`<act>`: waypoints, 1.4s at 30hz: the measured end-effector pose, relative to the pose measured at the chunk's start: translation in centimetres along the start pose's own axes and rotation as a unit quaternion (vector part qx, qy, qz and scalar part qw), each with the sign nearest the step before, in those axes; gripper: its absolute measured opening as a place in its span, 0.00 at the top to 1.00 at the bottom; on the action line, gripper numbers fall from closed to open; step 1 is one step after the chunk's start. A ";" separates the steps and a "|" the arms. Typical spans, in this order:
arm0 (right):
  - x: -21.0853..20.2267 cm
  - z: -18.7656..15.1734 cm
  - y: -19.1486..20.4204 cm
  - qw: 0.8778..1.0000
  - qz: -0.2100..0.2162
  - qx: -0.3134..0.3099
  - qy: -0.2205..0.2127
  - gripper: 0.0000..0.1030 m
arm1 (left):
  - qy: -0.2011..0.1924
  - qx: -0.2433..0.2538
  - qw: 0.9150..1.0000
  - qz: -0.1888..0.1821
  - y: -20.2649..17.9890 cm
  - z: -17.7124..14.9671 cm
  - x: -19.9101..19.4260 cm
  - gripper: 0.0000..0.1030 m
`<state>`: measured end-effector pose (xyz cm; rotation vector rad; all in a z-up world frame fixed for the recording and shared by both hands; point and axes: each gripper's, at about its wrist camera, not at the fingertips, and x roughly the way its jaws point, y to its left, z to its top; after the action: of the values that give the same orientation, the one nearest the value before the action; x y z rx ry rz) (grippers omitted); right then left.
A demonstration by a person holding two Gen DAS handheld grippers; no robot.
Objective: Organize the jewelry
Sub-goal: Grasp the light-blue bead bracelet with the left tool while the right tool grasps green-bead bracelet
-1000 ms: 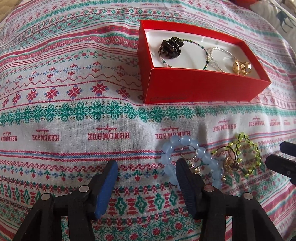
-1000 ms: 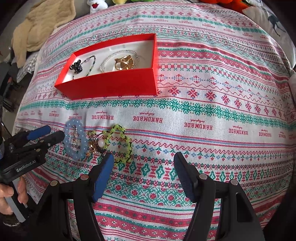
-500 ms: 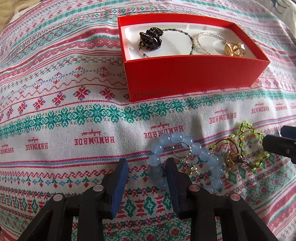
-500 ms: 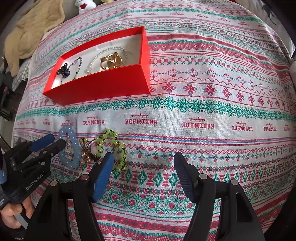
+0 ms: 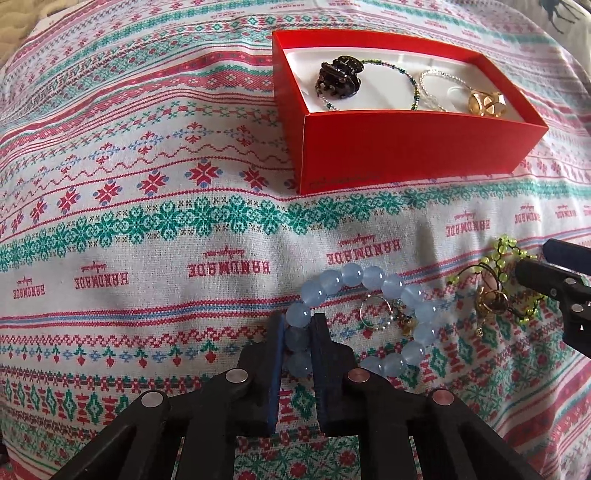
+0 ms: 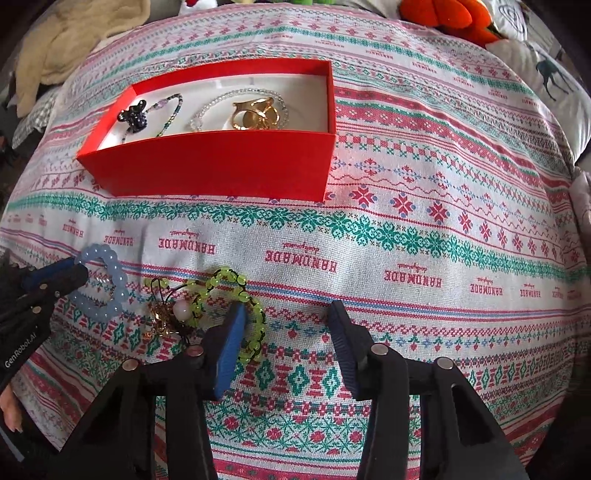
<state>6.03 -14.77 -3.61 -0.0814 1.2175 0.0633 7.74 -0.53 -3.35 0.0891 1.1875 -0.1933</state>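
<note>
My left gripper [image 5: 298, 321] points down at the patterned cloth, its jaws closing, pads pressing a bead of the blue bead bracelet [image 5: 369, 275]. A small ring [image 5: 373, 312] lies inside that bracelet. The green bead bracelet [image 6: 221, 284] lies beside a tangle of gold pieces [image 6: 162, 317]. Over its right edge hangs my right gripper [image 6: 286, 306]. Its jaws are closing; some green beads lie between them, unpressed. The red box [image 6: 214, 162] behind holds a dark hair claw [image 6: 135, 116], a gold clip [image 6: 255, 114] and thin bead strands.
The patterned cloth [image 6: 406, 240] covers a soft, rounded surface. A beige cloth [image 6: 74, 33], orange plush toys [image 6: 443, 18] and a deer-print pillow [image 6: 546, 74] lie along the far edge. A person's hand [image 6: 7, 410] holds the left gripper [image 6: 48, 280].
The left jaws have drawn together from wide apart onto the blue bracelet's near-left beads. The right gripper has dropped closer to the green bracelet and its jaws have narrowed.
</note>
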 end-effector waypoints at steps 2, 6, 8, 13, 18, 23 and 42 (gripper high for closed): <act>-0.1 -0.2 0.4 1.000 0.001 -0.011 -0.002 0.69 | 0.001 -0.003 1.000 -0.004 0.2 -0.2 -0.2 0.87; -0.5 -0.6 0.2 1.000 0.024 -0.010 0.000 0.89 | 0.009 -0.036 0.999 -0.031 1.8 -0.2 -0.4 0.88; -0.7 -0.9 0.1 0.999 0.044 -0.002 0.004 0.94 | 0.011 -0.051 0.997 -0.047 2.3 -0.2 -0.5 0.88; -1.4 -0.7 0.1 0.997 0.077 0.010 0.002 0.95 | 0.012 -0.075 0.994 -0.079 3.3 -0.9 -1.3 0.89; -3.4 0.0 0.4 0.996 0.091 0.010 -0.019 0.95 | -0.007 -0.070 0.994 -0.086 3.7 -1.4 -3.5 0.89; -5.1 0.6 0.1 0.994 0.104 0.014 -0.040 0.95 | -0.030 -0.054 0.994 -0.091 3.5 -0.8 -5.8 0.89; -10.8 3.7 -2.8 0.981 0.147 0.061 -0.110 0.95 | -0.101 -0.033 0.988 -0.112 0.5 4.0 -10.8 0.89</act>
<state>6.01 -17.24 7.89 0.2094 1.0020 0.2493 7.60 0.36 8.17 -0.1201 1.0000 -0.3530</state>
